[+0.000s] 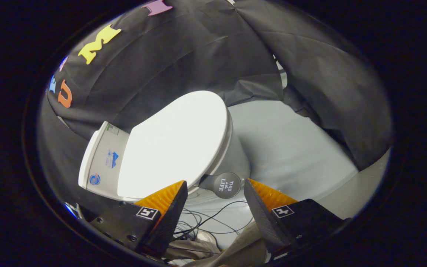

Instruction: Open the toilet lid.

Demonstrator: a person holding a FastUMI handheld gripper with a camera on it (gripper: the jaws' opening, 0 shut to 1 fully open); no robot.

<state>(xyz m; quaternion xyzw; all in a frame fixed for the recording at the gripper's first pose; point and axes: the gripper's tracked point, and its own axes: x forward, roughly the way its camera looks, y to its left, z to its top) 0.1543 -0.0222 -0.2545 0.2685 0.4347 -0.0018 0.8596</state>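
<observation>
A white toilet with its lid (172, 144) down lies just beyond the fingers, tilted in the view. The tank (100, 163) sits behind the lid on the left. A round grey tab handle (225, 184) sticks out from the lid's side edge, just ahead of the gap between the fingers. My gripper (215, 194) is open, with nothing between its fingers. The left finger (167, 202) overlaps the lid's near edge in the view; the right finger (261, 202) stands apart from the handle.
Grey floor (295, 148) spreads to the right of the toilet bowl (235, 152). Black cloth walls (198, 55) close in behind and on the right. Thin black cables (213, 218) and a cloth-like bundle lie below the fingers.
</observation>
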